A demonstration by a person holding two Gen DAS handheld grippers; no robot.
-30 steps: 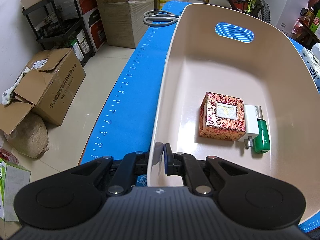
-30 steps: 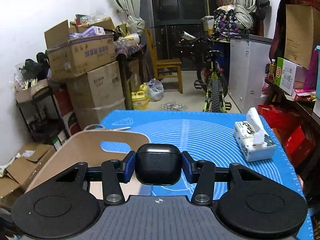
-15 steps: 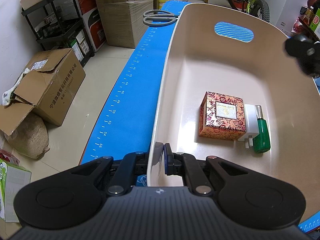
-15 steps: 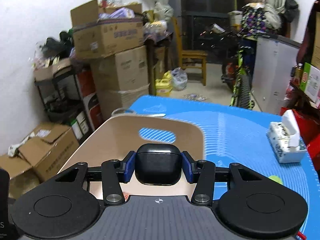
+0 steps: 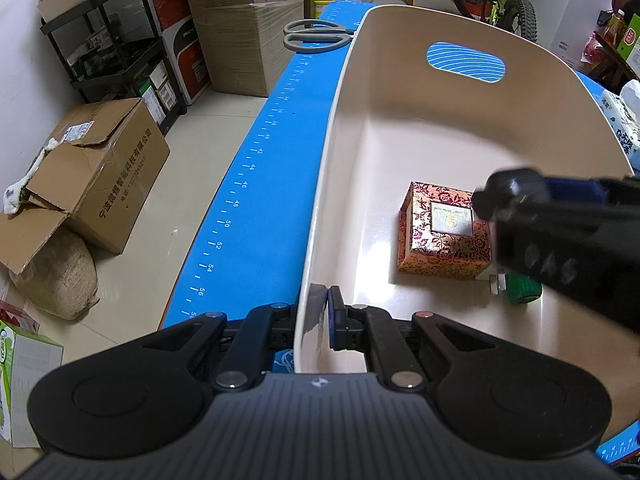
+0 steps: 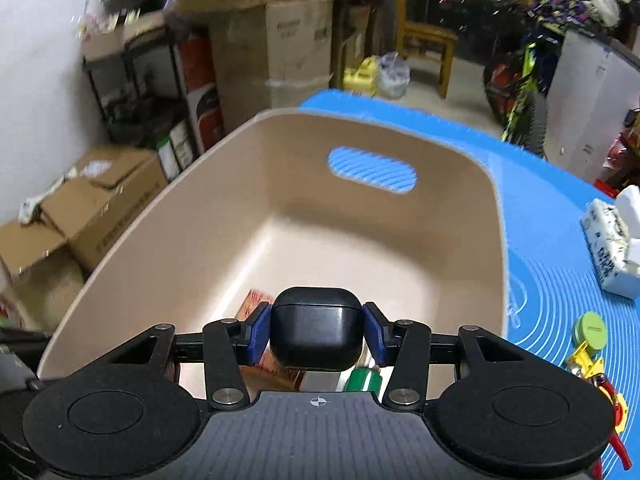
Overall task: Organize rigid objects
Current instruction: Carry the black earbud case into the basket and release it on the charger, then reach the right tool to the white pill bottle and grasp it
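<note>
Squarely between jaws: earbud case (image 6: pixel 317 330) (over bin (image 6: pixel 460 216)).

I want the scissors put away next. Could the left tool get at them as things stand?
Probably not right now. The left tool is shut on the near rim of the tub, so it is busy. The scissors lie past the tub's far corner on the blue mat, with nothing on them.

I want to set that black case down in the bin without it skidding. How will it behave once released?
The black case looks hard and glossy with rounded corners, so it probably slides easily on the beige bin's smooth floor. It seems small and light, gripped by the right tongs alone. Its rounded bottom may let it tip onto a flat face, possibly against the patterned box.
</note>
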